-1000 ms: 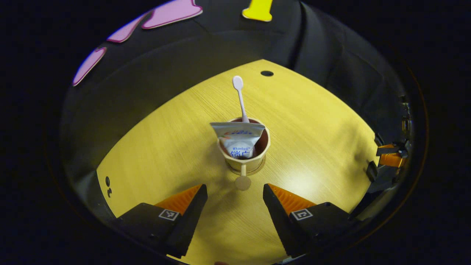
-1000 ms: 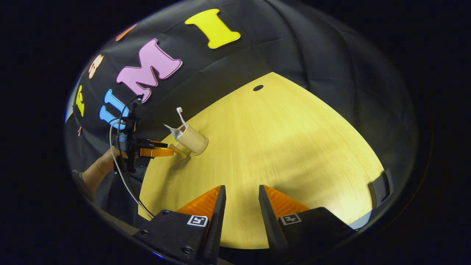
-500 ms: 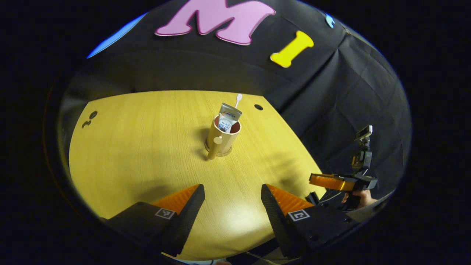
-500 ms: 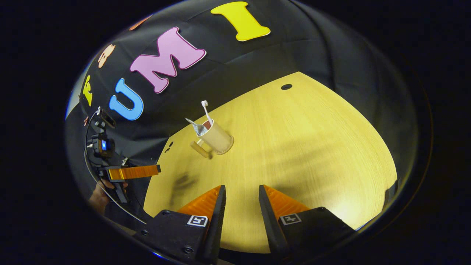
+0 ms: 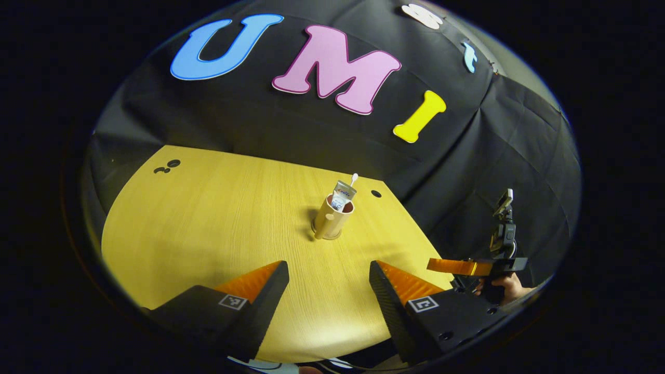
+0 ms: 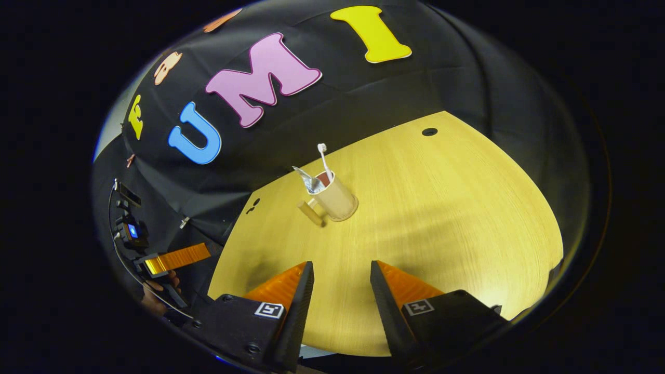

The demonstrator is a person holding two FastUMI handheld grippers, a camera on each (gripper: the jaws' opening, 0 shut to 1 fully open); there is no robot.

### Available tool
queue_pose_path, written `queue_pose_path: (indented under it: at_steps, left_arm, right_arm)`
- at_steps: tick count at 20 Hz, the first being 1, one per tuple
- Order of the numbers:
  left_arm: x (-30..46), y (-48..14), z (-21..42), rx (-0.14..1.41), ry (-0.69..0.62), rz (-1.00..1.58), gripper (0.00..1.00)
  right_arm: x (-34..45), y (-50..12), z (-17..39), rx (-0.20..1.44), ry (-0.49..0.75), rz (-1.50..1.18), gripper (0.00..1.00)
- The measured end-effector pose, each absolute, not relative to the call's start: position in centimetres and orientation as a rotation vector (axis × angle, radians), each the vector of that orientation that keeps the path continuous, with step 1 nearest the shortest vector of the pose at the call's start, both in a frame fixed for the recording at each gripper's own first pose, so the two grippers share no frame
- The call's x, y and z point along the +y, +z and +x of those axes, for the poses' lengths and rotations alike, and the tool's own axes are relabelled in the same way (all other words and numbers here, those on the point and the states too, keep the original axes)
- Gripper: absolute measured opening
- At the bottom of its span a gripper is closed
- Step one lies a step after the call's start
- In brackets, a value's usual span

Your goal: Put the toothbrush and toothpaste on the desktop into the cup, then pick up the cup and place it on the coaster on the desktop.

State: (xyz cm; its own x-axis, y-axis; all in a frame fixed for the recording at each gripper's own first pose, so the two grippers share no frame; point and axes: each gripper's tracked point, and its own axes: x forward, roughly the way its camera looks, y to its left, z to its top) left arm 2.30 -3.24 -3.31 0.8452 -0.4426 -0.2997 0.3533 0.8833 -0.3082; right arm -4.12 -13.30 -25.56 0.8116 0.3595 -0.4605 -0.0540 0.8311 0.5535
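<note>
With toothbrush (image 5: 353, 179) and toothpaste (image 5: 344, 190) in the cup (image 5: 332, 221) at twelve o'clock, apparently on its coaster (image 5: 327, 237), both grippers (image 5: 328, 283) (image 6: 337, 283) gape empty; job looks done.

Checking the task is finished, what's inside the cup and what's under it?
Inside the cup stand the toothpaste and the toothbrush, head up. A coaster rim peeks out beneath it. Their lower ends are hidden by the cup wall.
</note>
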Motion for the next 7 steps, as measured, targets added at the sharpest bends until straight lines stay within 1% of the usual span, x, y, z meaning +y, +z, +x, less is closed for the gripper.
queue_pose_path:
  at_steps: [3, 4, 5, 7]
  left_arm:
    - [-3.1, -4.7, 1.3, 0.392, -0.413, -0.276, 0.97]
    - [-3.1, -5.1, 0.9, 0.398, -0.408, -0.289, 0.97]
    - [-2.8, -5.5, 0.5, 0.404, -0.401, -0.301, 0.97]
    - [-2.4, -6.2, 0.0, 0.414, -0.393, -0.315, 0.96]
  right_arm:
    - [-12.9, -25.2, -4.1, 0.578, 0.246, 0.555, 0.72]
    - [-12.8, -25.0, -4.1, 0.572, 0.254, 0.554, 0.56]
    - [-12.6, -24.9, -4.1, 0.566, 0.263, 0.553, 0.72]
    - [-12.1, -24.6, -4.0, 0.556, 0.287, 0.551, 0.72]
